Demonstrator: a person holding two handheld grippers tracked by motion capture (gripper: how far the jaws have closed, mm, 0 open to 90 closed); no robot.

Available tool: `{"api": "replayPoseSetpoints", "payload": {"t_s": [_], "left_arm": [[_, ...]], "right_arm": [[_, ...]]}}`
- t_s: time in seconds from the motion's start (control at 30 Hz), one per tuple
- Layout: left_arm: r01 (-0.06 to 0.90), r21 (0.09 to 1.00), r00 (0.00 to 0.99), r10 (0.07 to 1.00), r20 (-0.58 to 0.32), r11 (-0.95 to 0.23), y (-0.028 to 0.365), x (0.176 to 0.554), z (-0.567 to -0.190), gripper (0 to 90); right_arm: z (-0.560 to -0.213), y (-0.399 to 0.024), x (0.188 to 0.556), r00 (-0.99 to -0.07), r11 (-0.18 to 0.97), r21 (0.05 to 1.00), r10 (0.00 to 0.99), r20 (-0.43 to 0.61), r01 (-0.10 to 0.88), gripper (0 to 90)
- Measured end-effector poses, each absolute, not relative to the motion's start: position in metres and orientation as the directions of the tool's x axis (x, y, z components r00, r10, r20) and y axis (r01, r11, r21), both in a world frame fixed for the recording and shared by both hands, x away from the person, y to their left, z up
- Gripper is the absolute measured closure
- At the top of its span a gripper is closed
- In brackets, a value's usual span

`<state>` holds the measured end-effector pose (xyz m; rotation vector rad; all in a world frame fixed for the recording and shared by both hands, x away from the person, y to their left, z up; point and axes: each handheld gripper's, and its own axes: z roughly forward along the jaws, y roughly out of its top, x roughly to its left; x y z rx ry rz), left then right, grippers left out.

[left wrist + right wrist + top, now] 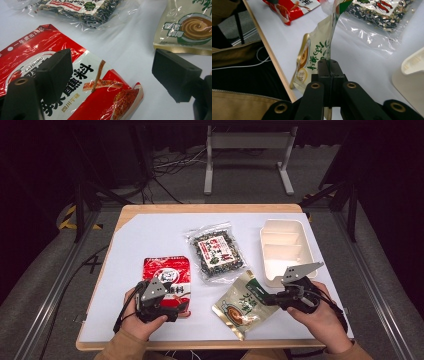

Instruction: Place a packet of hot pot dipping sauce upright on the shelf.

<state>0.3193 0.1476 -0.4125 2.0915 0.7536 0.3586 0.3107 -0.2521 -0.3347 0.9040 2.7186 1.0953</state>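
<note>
A beige and green pouch (243, 303) (317, 50) is tilted up off the white table sheet, its right edge pinched between the jaws of my right gripper (272, 299) (328, 62), which is shut on it. A red seasoning packet (167, 281) (100, 92) lies flat at the front left. My left gripper (172, 312) (112, 72) stands open low over that packet's near right corner, one jaw above the packet and the other above bare sheet. A clear bag of dark dried food (216, 252) (80, 10) (377, 17) lies in the middle of the table.
A cream lunch box (285, 251) (412, 75) with compartments stands at the right, just beyond my right hand. The wooden table edge (272, 55) runs close along the person's tan sleeves. Beyond the table stands a grey frame on the floor with cables.
</note>
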Motion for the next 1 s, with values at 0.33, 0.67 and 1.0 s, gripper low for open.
{"api": "replayPoseSetpoints", "payload": {"t_s": [0.33,0.67,1.0], "left_arm": [[0.387,0.806,0.776,0.631,-0.023,-0.447,0.146,0.319,-0.413,17.7],[0.392,0.807,0.772,0.635,-0.027,-0.442,0.147,0.320,-0.413,17.6],[0.389,0.807,0.773,0.634,-0.023,-0.445,0.148,0.320,-0.413,17.6]], "right_arm": [[-0.313,-0.250,0.306,-0.847,0.584,0.669,0.515,0.133,0.460,89.6],[-0.292,-0.249,0.307,-0.856,0.628,0.649,0.511,0.073,0.430,89.6],[-0.275,-0.250,0.310,-0.859,0.665,0.617,0.512,0.032,0.419,89.6]]}}
